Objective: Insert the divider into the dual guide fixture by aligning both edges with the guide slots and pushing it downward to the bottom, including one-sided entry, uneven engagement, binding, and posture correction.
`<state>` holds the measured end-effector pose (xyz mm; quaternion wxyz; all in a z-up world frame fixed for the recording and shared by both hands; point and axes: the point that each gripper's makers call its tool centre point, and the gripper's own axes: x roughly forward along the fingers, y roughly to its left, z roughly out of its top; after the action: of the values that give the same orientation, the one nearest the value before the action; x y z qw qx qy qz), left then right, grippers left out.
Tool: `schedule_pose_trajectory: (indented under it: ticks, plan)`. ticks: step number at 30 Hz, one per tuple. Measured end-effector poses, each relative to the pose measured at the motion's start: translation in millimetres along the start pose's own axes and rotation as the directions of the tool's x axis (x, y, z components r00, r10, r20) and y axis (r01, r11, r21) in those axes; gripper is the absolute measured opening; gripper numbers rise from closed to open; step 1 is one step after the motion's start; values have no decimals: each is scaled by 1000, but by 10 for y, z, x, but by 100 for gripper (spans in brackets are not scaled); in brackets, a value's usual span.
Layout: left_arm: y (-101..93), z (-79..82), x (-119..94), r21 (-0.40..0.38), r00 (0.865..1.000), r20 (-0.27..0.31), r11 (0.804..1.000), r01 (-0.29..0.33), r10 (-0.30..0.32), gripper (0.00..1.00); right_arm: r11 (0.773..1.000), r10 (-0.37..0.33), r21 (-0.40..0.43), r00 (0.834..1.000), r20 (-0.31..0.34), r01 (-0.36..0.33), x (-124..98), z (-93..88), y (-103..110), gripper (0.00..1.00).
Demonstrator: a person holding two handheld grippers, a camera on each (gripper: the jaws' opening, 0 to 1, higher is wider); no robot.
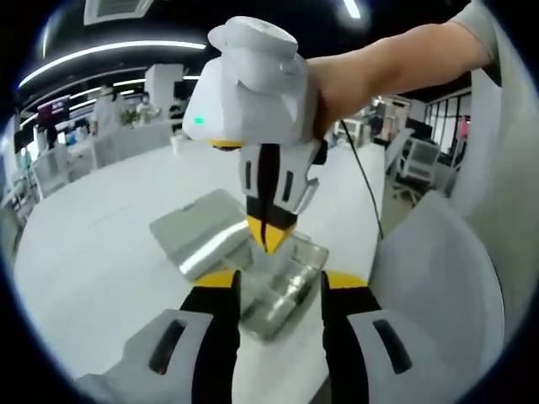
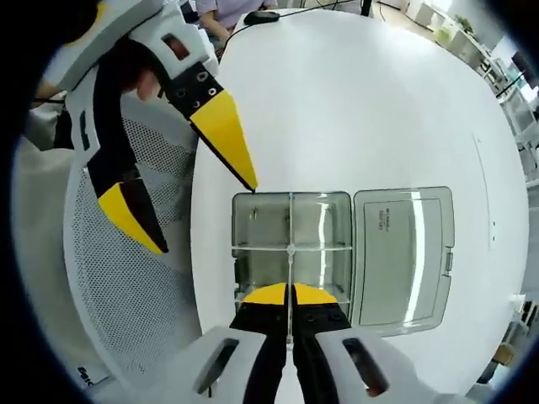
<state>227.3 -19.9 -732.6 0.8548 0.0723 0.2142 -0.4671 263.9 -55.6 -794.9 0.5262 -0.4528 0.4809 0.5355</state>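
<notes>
While the right gripper point(image 2: 290, 296) is pinching the divider point(image 2: 290, 252) by its near top edge, jaws nearly closed on the thin clear plate, the plate is standing upright in the box point(image 2: 291, 244), its long axis running straight away from those jaws down the middle. Beyond, a cross wall is meeting it at mid-length, and the open lid point(image 2: 404, 252) is lying flat beside. Further off, the left gripper point(image 2: 189, 202) is hovering wide apart, holding nothing, over the box's far corner, so the right is plainly nearer for pushing.
</notes>
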Motion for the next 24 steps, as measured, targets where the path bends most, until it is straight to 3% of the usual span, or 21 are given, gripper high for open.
schedule_pose_trajectory:
  ticks: [6, 13, 14, 24]
  plan:
    - [-6, 1, -14, -1, 1000, -1, 1000, -3, 3, 36, 1000, -2, -12, 1000, -6, 2, 41, -24, -79, 0]
    - [-5, 10, -17, -4, 1000, 1, 1000, -4, 4, 36, 998, -21, -63, 999, -33, 19, 66, -16, 19, 0]
    - [-11, 10, -17, -2, 1000, -1, 1000, -4, 4, 36, 995, -29, -101, 999, -41, 25, 74, -21, -1, 0]
    - [28, -41, -55, -10, 1000, -9, 1000, -15, 15, 37, 991, -54, -127, 996, -76, 44, 179, -67, 44, 0]
